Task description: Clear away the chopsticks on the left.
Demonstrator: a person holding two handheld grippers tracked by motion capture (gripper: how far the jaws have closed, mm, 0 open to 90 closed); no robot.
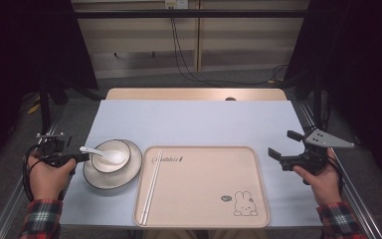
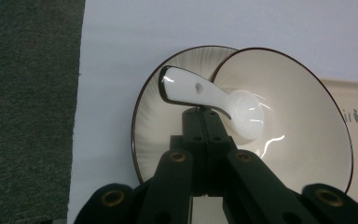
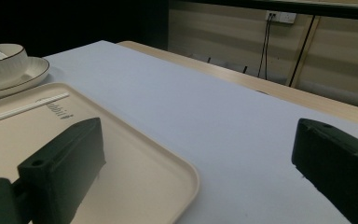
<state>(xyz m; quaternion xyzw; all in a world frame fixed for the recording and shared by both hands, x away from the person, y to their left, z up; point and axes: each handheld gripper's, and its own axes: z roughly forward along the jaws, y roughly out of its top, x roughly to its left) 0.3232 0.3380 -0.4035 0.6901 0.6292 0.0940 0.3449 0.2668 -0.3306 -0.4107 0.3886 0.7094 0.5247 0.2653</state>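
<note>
A white ceramic spoon (image 1: 105,155) lies in a cream bowl (image 1: 123,148) that stands on a dark-rimmed plate (image 1: 128,175) left of the tray. Its handle pokes out over the bowl's left rim. My left gripper (image 1: 81,158) is at that handle, and in the left gripper view its jaws are pressed together just under the spoon (image 2: 205,93). I cannot tell whether they hold it. The bowl (image 2: 303,116) and plate (image 2: 151,126) lie beyond. My right gripper (image 1: 282,143) hovers open and holds nothing, just right of the tray; its jaws stand wide apart in the right gripper view (image 3: 196,154).
A beige tray (image 1: 204,191) with a rabbit print sits at the front centre on the pale blue mat (image 1: 194,122). A pair of white chopsticks (image 1: 152,185) lies along the tray's left side. Floor and rails flank the table, and cables hang at the back.
</note>
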